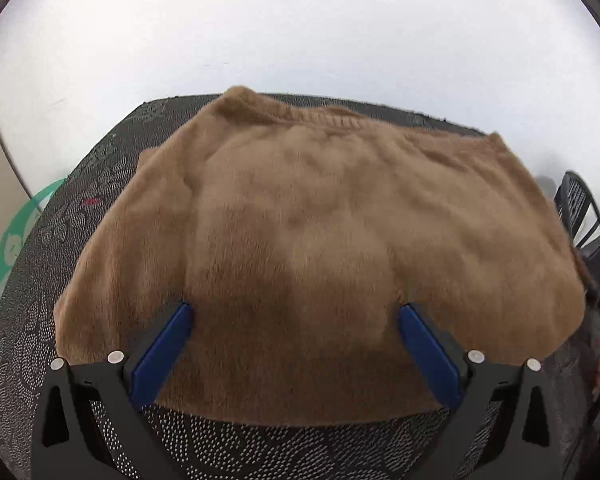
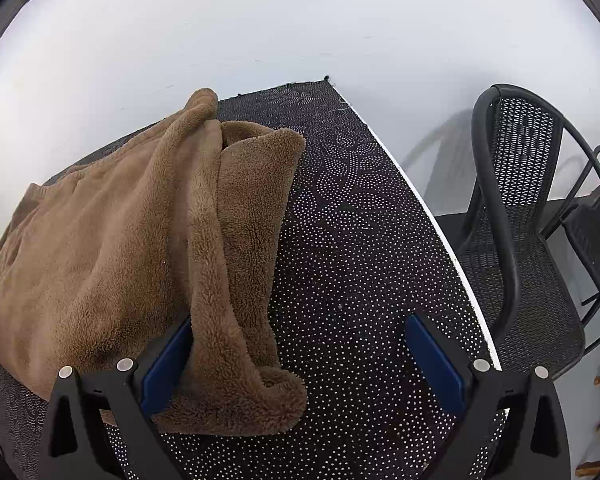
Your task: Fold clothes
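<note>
A brown fleece garment (image 1: 320, 220) lies spread flat on a dark dotted tablecloth (image 1: 60, 264), its ribbed neckline at the far side. My left gripper (image 1: 296, 312) hovers open over the garment's near half, with its blue pads wide apart and nothing between them. In the right wrist view the same garment (image 2: 112, 248) lies to the left, one edge folded over in a thick roll (image 2: 236, 280). My right gripper (image 2: 298, 326) is open; its left pad (image 2: 168, 364) rests against the folded edge, and its right pad is over bare tablecloth (image 2: 360, 260).
A white wall stands just behind the table. A black mesh chair (image 2: 520, 220) stands off the table's right edge (image 2: 432, 216). A teal patterned object (image 1: 12, 240) shows past the table's left side.
</note>
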A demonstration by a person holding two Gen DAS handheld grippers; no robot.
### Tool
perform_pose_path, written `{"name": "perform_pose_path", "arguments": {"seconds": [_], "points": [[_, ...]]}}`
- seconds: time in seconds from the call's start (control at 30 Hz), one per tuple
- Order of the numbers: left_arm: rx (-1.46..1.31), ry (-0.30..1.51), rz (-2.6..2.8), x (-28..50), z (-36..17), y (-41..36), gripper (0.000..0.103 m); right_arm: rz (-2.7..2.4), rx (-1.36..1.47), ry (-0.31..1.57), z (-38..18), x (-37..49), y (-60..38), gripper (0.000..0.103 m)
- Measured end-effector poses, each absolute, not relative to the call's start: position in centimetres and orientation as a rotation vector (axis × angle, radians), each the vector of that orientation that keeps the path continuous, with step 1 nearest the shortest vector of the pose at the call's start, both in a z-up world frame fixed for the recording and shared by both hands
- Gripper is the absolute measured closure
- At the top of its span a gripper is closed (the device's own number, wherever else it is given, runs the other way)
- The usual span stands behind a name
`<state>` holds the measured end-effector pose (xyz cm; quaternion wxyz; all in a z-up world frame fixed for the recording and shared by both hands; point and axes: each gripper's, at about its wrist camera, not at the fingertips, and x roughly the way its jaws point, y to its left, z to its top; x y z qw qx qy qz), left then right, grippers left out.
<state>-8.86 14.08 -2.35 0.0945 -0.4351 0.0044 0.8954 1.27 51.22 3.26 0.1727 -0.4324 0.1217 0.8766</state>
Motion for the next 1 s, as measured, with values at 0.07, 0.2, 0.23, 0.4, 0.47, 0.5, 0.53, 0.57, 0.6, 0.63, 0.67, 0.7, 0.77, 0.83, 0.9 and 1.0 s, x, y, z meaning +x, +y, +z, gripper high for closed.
{"name": "perform_pose_path", "arguments": {"seconds": [0.07, 0.2, 0.23, 0.4, 0.47, 0.5, 0.53, 0.57, 0.6, 0.63, 0.67, 0.7, 0.77, 0.83, 0.9, 1.0], "points": [[-1.282, 0.037, 2.658, -8.8, -2.9, 14.1, 0.0, 2.487, -1.227, 0.345, 3.2, 1.3, 51.2, 0.001], [-1.271, 0.049, 2.659, -8.8, -3.3, 14.2, 0.0, 2.487, -1.228, 0.345, 3.2, 1.2, 51.2, 0.001], [-1.273, 0.044, 2.656, -8.8, -3.3, 14.2, 0.0, 2.487, -1.228, 0.346, 3.2, 1.2, 51.2, 0.001], [-1.275, 0.037, 2.652, -8.8, -3.4, 14.1, 0.0, 2.487, -1.227, 0.348, 3.2, 1.2, 51.2, 0.001], [-1.275, 0.036, 2.65, -8.8, -3.5, 14.1, 0.0, 2.488, -1.227, 0.35, 3.2, 1.3, 51.2, 0.001], [-1.275, 0.035, 2.65, -8.8, -3.5, 14.1, 0.0, 2.488, -1.227, 0.35, 3.2, 1.3, 51.2, 0.001], [-1.274, 0.033, 2.649, -8.8, -3.5, 14.0, 0.0, 2.488, -1.227, 0.351, 3.3, 1.3, 51.2, 0.001], [-1.273, 0.029, 2.649, -8.8, -3.5, 14.0, 0.0, 2.488, -1.227, 0.352, 3.3, 1.3, 51.2, 0.001], [-1.269, 0.023, 2.653, -8.7, -3.5, 13.9, 0.0, 2.489, -1.226, 0.355, 3.3, 1.3, 51.2, 0.001], [-1.266, 0.016, 2.656, -8.5, -3.4, 13.7, 0.0, 2.49, -1.225, 0.358, 3.3, 1.4, 51.2, 0.001], [-1.262, -0.001, 2.659, -8.3, -3.3, 13.4, 0.0, 2.491, -1.224, 0.361, 3.3, 1.4, 51.3, 0.001], [-1.254, -0.04, 2.665, -8.0, -3.1, 12.9, 0.0, 2.493, -1.224, 0.364, 3.3, 1.5, 51.3, 0.001], [-1.243, -0.152, 2.677, -7.8, -3.0, 11.3, 0.0, 2.493, -1.224, 0.367, 3.3, 1.5, 51.3, 0.001], [-1.231, -0.313, 2.668, -8.2, -2.9, 9.1, 0.0, 2.493, -1.225, 0.367, 3.4, 1.5, 51.3, 0.001], [-1.218, -0.453, 2.64, -8.7, -2.7, 7.3, 0.0, 2.493, -1.225, 0.367, 3.4, 1.4, 51.3, 0.001], [-1.161, -0.595, 2.575, -9.1, -2.1, 5.8, 0.0, 2.493, -1.226, 0.368, 3.4, 1.4, 51.3, 0.001]]}}
